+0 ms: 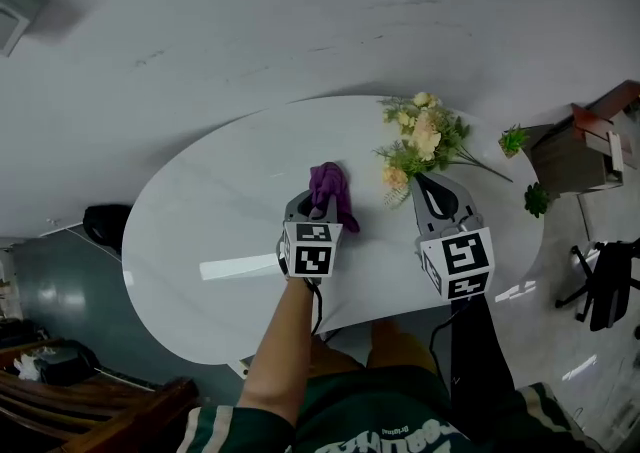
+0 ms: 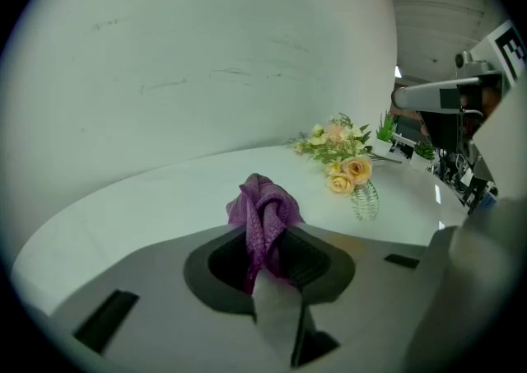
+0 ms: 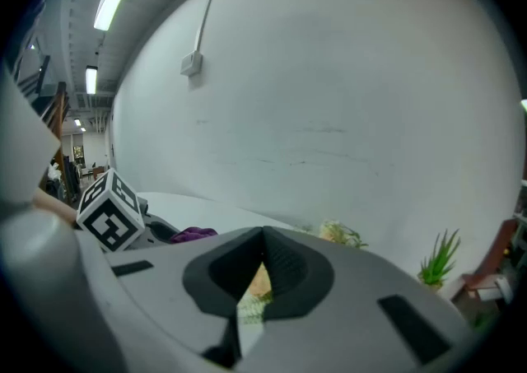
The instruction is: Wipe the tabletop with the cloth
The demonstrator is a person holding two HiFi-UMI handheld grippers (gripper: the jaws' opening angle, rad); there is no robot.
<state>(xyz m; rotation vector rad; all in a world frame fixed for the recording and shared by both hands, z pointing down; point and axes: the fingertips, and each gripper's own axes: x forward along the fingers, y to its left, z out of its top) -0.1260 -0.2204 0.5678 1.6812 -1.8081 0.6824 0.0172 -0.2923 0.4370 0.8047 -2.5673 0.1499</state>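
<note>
Cloth (image 1: 331,186) — purple, bunched — sits clamped in the left gripper (image 1: 316,207) over the tabletop (image 1: 215,211). Near the flowers (image 1: 422,139), the right gripper (image 1: 422,181) has its jaws together, empty.

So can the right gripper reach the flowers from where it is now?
Probably yes: the right gripper sits right beside the flowers, nothing stands between them, though its jaws are together and would need opening.

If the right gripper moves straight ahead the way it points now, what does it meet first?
Most likely the flower bouquet lying on the table: it sits directly ahead of the right gripper, and shows between its fingers in that gripper's view. How soon is unclear.
</note>
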